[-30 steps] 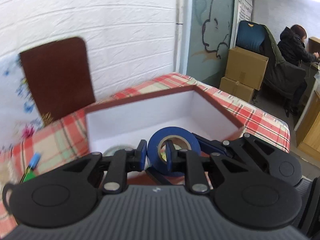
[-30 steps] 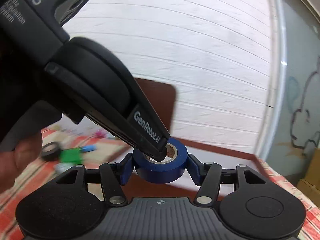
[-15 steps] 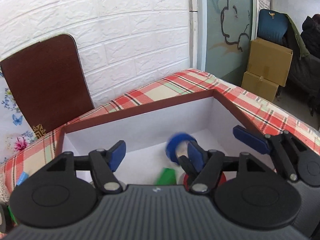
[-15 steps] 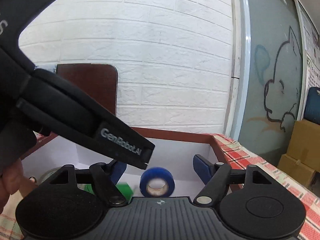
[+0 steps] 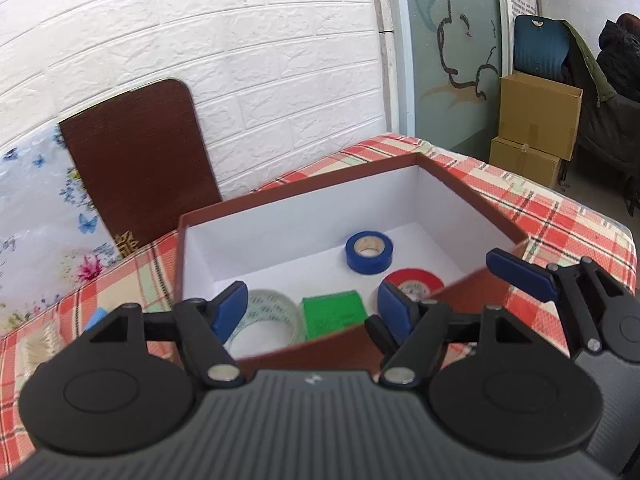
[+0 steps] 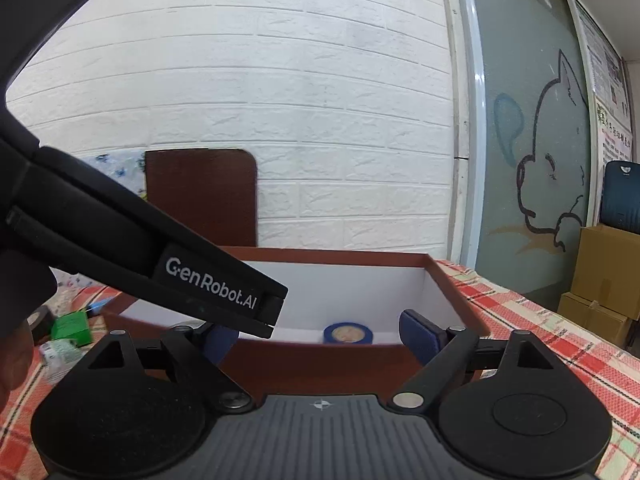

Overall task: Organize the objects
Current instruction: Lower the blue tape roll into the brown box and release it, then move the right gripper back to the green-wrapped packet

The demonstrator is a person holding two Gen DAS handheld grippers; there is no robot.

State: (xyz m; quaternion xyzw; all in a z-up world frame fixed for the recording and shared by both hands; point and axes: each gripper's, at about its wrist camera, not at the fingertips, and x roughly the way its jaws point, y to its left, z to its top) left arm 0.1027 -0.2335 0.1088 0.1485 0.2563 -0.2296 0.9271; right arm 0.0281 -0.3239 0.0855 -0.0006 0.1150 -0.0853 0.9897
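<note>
Objects boxed so far: blue tape roll (image 5: 369,251), red roll (image 5: 414,283), green block (image 5: 334,314), clear roll (image 5: 266,322) in box (image 5: 304,194). Left gripper (image 5: 310,306) and right gripper (image 6: 320,334) are opening, nothing held. Outstanding on tabletop (image 6: 532,320): green item (image 6: 72,328), dark roll (image 6: 40,322).

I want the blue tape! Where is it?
The blue tape lies flat inside the box, toward its back right corner, just behind the red tape. Neither gripper holds it.
</note>
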